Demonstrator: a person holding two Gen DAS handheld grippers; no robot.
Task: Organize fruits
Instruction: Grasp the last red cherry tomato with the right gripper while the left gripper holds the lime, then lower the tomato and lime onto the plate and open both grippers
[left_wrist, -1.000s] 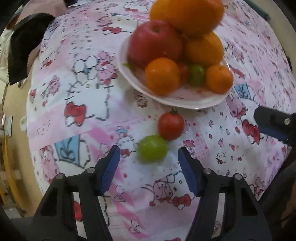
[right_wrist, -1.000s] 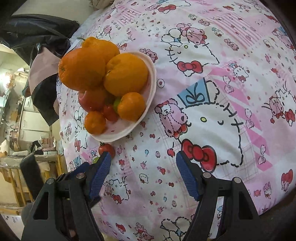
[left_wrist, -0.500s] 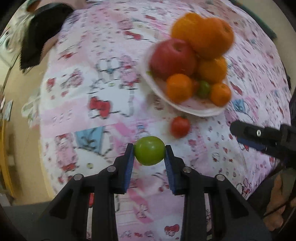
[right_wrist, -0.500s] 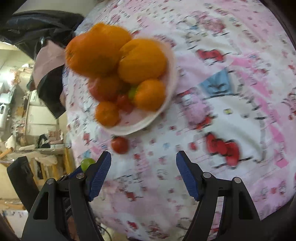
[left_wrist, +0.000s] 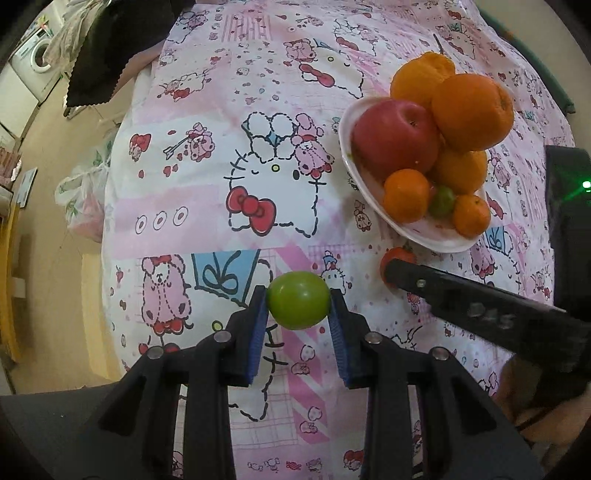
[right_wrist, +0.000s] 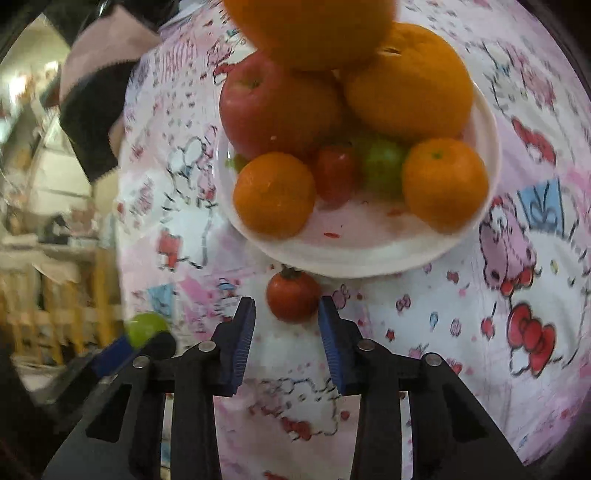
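Observation:
My left gripper (left_wrist: 298, 312) is shut on a small green fruit (left_wrist: 298, 305) and holds it above the pink cloth. To its right lies a red tomato (left_wrist: 397, 258) on the cloth, just below the white plate (left_wrist: 424, 236). The tomato is partly covered there by a finger of my right gripper (left_wrist: 461, 295). In the right wrist view that red tomato (right_wrist: 293, 301) sits between the tips of my right gripper (right_wrist: 286, 306). Its jaws are closing, and a gap still shows on the tomato's left side. The plate (right_wrist: 354, 262) carries a red apple (right_wrist: 277, 107), several oranges and other small fruits.
A pink cartoon-print cloth (left_wrist: 258, 166) covers the table. A black cloth (left_wrist: 110, 62) hangs off its far left corner. A plastic bag (left_wrist: 83, 201) lies on the floor to the left. A hand (left_wrist: 554, 424) grips the right tool at lower right.
My left gripper shut on the green fruit and lifted it off the cloth. My right gripper moved over to the red tomato and its jaws narrowed around it.

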